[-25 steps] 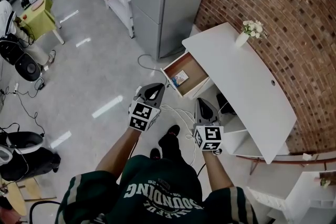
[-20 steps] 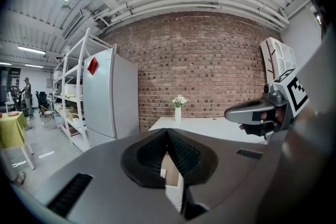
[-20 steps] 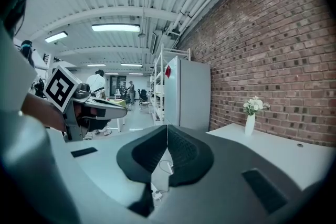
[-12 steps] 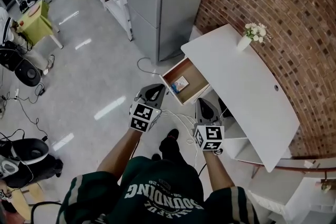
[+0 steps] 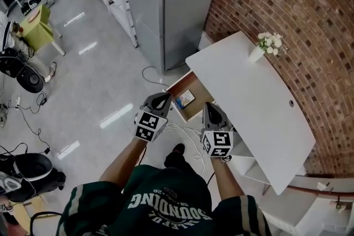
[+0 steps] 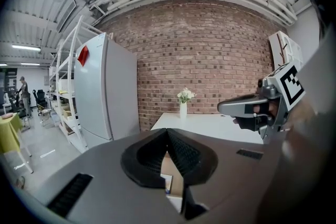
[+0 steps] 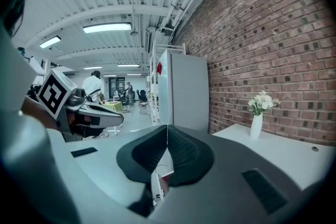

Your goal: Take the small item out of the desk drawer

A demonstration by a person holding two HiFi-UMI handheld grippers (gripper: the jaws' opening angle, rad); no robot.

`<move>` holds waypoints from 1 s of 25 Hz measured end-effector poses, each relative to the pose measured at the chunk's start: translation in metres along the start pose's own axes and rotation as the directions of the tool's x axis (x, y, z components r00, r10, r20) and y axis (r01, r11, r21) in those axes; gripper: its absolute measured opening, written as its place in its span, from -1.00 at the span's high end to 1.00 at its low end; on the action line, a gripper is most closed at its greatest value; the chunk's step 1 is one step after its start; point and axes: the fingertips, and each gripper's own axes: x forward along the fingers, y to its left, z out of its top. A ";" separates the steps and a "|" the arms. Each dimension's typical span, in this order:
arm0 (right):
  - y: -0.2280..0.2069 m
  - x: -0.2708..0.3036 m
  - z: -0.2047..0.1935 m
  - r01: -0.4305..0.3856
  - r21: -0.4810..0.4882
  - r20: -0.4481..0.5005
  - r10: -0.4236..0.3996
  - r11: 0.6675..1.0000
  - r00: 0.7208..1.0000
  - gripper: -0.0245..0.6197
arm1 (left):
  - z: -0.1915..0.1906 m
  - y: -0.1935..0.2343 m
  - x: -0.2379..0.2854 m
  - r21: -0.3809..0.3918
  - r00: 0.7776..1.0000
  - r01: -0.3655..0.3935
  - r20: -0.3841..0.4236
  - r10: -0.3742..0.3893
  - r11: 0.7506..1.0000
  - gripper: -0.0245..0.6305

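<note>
The white desk (image 5: pixel 251 99) has its wooden drawer (image 5: pixel 176 82) pulled out toward me. In it lies the small item (image 5: pixel 186 98), a flat blue and white box. My left gripper (image 5: pixel 164 98) is shut and empty, just left of the drawer's front edge, in the air. My right gripper (image 5: pixel 209 106) hovers by the drawer's right side at the desk edge, also shut on nothing. In the left gripper view the closed jaws (image 6: pixel 167 131) point at the desk, with the right gripper (image 6: pixel 247 107) beside them. The right gripper view shows shut jaws (image 7: pixel 167 127).
A white vase of flowers (image 5: pixel 259 50) stands on the desk's far end. A tall grey refrigerator (image 5: pixel 166 3) stands left of the desk against the brick wall. White cables (image 5: pixel 185 131) lie on the floor by my feet. Shelves (image 5: pixel 243 166) sit under the desk.
I have come closer to the desk. Both grippers now sit right beside the open drawer instead of short of it. Their jaws have stayed shut.
</note>
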 end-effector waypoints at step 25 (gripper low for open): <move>-0.088 0.075 -0.005 -0.008 0.084 -0.007 0.009 0.996 1.000 0.85 | 0.029 0.011 0.114 0.066 0.998 0.018 -0.058 -0.014 0.998 0.88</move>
